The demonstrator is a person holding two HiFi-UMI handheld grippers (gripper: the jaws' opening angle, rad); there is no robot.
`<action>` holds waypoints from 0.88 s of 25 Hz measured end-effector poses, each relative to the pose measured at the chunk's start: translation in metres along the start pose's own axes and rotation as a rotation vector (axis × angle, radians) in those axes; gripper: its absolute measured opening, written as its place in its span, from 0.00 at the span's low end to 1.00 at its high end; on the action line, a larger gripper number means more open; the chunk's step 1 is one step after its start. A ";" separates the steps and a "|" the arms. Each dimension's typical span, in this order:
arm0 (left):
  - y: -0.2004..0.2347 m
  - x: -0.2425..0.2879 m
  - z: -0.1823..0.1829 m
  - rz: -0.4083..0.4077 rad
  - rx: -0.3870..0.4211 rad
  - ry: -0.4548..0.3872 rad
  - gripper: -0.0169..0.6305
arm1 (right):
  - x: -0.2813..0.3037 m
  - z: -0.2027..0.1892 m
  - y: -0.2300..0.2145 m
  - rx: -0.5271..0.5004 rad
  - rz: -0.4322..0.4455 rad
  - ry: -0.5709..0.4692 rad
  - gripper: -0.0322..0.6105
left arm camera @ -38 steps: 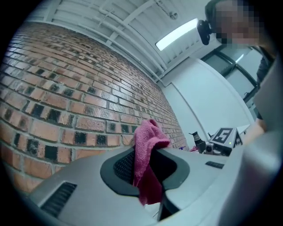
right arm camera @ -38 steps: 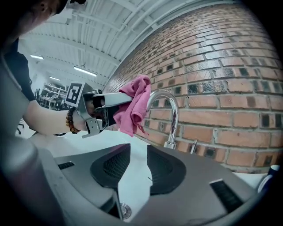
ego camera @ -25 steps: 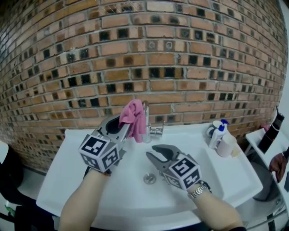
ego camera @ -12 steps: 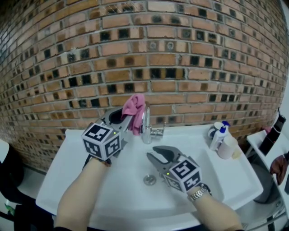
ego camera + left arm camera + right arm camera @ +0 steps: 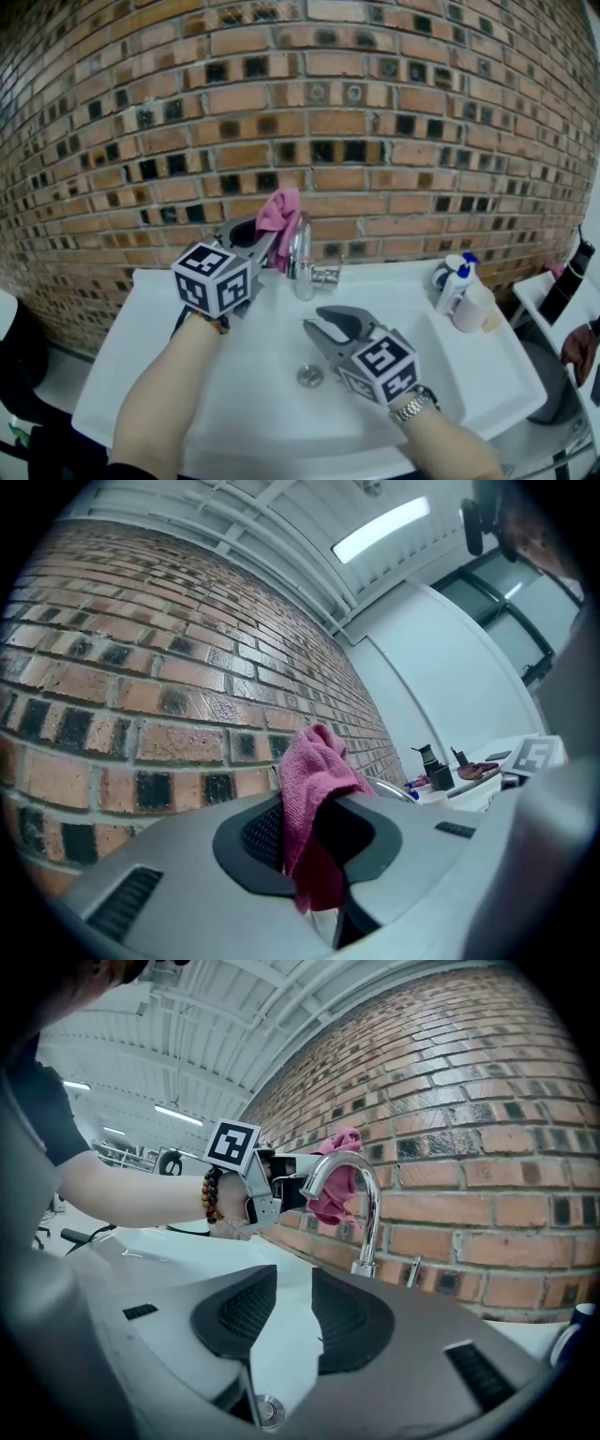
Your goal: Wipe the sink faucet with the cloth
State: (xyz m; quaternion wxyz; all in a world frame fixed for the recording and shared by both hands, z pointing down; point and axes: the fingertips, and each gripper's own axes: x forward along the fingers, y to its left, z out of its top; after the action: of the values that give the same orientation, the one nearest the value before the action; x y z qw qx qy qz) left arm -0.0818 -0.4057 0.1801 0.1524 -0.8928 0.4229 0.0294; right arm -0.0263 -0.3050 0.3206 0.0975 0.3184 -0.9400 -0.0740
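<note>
Head view, left claw: the left claw [image 5: 267, 239] is clenched on the pink cloth [image 5: 279, 214], at 11 o'clock from the faucet [image 5: 300, 253].
Head view, cloth: it is bunched at the crown of the spout arch, against the brick wall [image 5: 375, 122]. Contact with the chrome looks likely but is not confirmed here.
Head view, right claw: the right claw [image 5: 323, 328] is over the sink [image 5: 141, 319], at 5 o'clock from the faucet base, with the drain [image 5: 310, 376] just below it.
Head view, other item: a bottle [image 5: 453, 281] stands on the sink rim at 3 o'clock from the faucet.
Head view, change: a second ago the cloth hung lower, over the left side of the spout. It has since travelled up toward 12 o'clock and back toward the wall. The right claw has not shifted.
Left gripper view, grip: the cloth is pinched between the pads. A fold rises above them and a tail hangs below.
Left gripper view, faucet: only a chrome sliver shows at 3 o'clock of the cloth.
Right gripper view, claw state: the claw is released and empty, with bare sink between the pads.
Right gripper view, cloth: it sits behind the top of the arch, at about 11 o'clock.
Task meaning: the wipe appears to be under way, with the stroke climbing the spout. The far side, neck and base probably remain to be wiped.
</note>
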 end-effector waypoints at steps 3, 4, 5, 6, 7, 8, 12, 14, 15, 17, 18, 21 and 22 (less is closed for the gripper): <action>0.003 0.006 -0.002 -0.010 0.002 0.009 0.13 | 0.000 0.000 -0.001 0.003 -0.001 0.003 0.25; 0.005 0.008 -0.003 -0.012 0.002 0.012 0.13 | 0.000 0.000 -0.001 0.004 -0.004 0.001 0.25; 0.006 0.010 -0.004 -0.014 0.001 0.015 0.13 | 0.000 0.001 -0.002 0.005 -0.007 -0.002 0.25; 0.007 0.011 -0.006 -0.016 -0.001 0.017 0.13 | 0.000 0.001 -0.002 0.005 -0.010 -0.005 0.25; 0.008 0.013 -0.007 -0.016 -0.003 0.018 0.13 | 0.000 0.001 -0.002 0.006 -0.010 -0.006 0.25; 0.009 0.015 -0.009 -0.017 -0.007 0.018 0.13 | 0.000 0.001 -0.002 0.006 -0.010 -0.005 0.25; 0.013 0.022 -0.015 -0.016 -0.023 0.024 0.13 | 0.001 0.001 -0.001 0.006 -0.003 0.002 0.25; 0.015 0.025 -0.018 -0.016 -0.027 0.029 0.13 | 0.000 0.001 -0.002 0.004 -0.008 -0.002 0.25; 0.015 0.026 -0.020 -0.016 -0.028 0.031 0.13 | 0.001 0.001 -0.002 0.004 -0.008 -0.001 0.25; 0.017 0.029 -0.022 -0.015 -0.031 0.036 0.13 | 0.001 0.001 -0.002 0.007 -0.006 0.002 0.25; 0.017 0.031 -0.023 -0.015 -0.034 0.038 0.13 | 0.001 0.001 -0.002 0.009 -0.005 0.004 0.25; 0.020 0.035 -0.029 -0.012 -0.041 0.045 0.12 | 0.000 0.001 -0.004 0.011 -0.011 0.004 0.25; 0.020 0.036 -0.031 -0.011 -0.042 0.047 0.12 | 0.000 0.001 -0.004 0.010 -0.014 0.002 0.25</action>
State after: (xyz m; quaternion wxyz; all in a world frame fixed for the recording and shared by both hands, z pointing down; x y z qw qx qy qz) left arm -0.0764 -0.4542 0.1982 0.1235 -0.8986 0.4207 0.0163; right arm -0.0241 -0.3080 0.3186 0.0962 0.3253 -0.9381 -0.0698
